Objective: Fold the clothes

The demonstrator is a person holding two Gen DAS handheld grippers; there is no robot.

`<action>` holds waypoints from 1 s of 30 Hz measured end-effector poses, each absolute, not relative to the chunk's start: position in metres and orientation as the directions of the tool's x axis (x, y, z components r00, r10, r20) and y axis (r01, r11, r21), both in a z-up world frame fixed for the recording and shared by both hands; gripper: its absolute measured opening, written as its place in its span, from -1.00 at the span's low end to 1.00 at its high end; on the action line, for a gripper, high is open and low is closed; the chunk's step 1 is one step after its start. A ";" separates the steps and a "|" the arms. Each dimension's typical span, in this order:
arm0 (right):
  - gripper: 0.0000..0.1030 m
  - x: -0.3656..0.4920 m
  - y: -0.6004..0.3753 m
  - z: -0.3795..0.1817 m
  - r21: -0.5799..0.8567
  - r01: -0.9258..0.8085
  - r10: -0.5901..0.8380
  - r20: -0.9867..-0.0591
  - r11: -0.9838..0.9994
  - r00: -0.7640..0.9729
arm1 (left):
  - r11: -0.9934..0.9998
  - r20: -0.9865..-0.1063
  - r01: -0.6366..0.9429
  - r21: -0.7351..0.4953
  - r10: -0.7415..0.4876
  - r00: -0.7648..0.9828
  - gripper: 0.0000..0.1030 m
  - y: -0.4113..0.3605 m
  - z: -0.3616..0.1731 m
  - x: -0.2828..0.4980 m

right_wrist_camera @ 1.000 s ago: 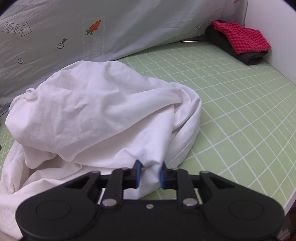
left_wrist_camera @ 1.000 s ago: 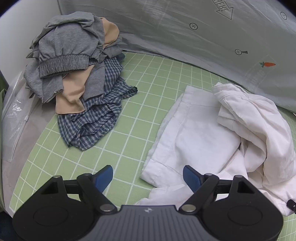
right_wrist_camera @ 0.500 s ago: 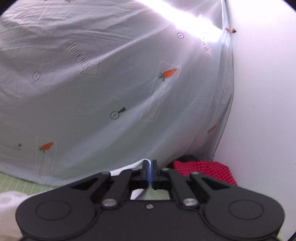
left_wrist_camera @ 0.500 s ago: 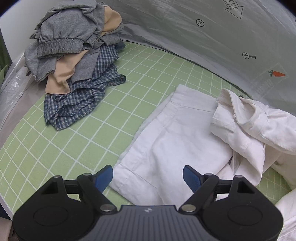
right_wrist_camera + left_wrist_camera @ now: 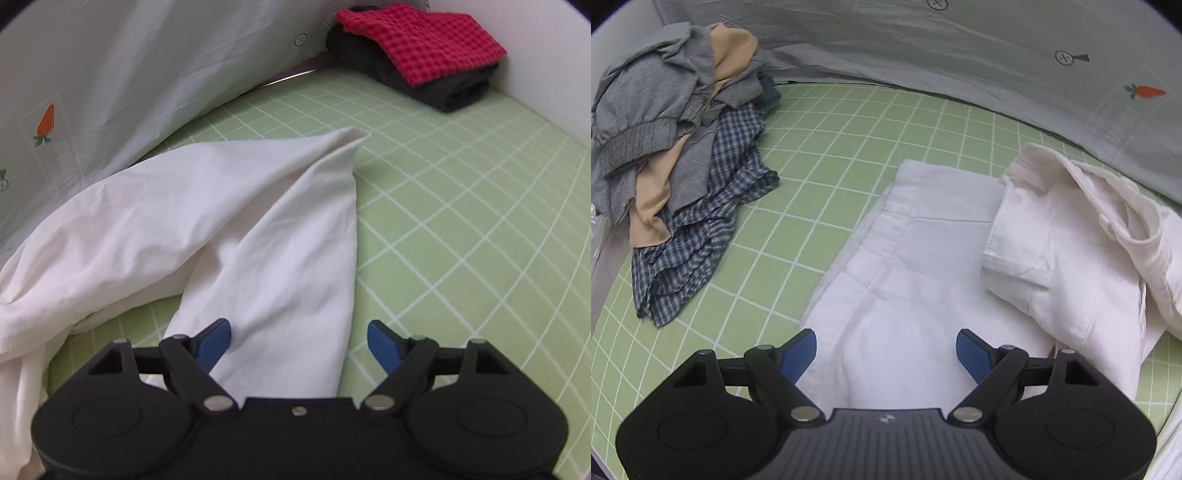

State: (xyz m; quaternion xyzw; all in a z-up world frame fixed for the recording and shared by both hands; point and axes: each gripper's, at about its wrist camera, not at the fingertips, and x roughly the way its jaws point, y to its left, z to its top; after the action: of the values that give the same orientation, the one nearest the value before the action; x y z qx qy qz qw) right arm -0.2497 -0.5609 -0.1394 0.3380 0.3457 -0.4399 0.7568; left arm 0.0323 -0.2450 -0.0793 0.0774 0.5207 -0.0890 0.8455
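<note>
A white shirt (image 5: 923, 277) lies on the green grid mat (image 5: 827, 155), partly flat, with its collar and bunched cloth (image 5: 1082, 236) at the right. My left gripper (image 5: 886, 350) is open just above the shirt's near part. In the right wrist view a long white part of the shirt (image 5: 280, 236) is stretched out over the mat, ending in a point far ahead. My right gripper (image 5: 299, 339) is open above its near end, holding nothing.
A pile of grey, tan and blue plaid clothes (image 5: 679, 155) sits at the far left. A folded red checked cloth on a black one (image 5: 421, 55) lies in the far right corner. A grey printed sheet (image 5: 960, 44) hangs behind the mat.
My right gripper was shut on the white cloth and lifted it up; now it has lowered, opened and let the cloth go, laid out long. My left gripper moved closer over the shirt.
</note>
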 end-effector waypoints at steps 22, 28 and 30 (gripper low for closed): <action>0.20 -0.188 -0.679 -0.073 -0.091 0.914 -0.725 -0.642 0.395 0.250 | 0.981 -0.874 0.193 -0.001 -0.095 0.477 0.62 -0.245 -0.066 0.036; 0.85 -0.193 -0.585 -0.105 -0.062 0.804 -0.561 -0.748 0.591 0.354 | 0.979 -0.885 0.204 -0.018 -0.111 0.453 0.62 -0.241 -0.067 0.022; 0.89 -0.189 -0.542 -0.116 -0.011 0.777 -0.484 -0.787 0.630 0.382 | 0.977 -0.887 0.212 -0.008 -0.105 0.450 0.62 -0.236 -0.066 0.013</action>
State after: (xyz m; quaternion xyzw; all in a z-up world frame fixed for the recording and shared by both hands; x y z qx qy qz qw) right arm -0.1890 -0.5421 -0.1164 0.1839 0.3974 -0.3888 0.8106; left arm 0.0131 -0.2359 -0.0662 0.0517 0.5161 -0.0931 0.8499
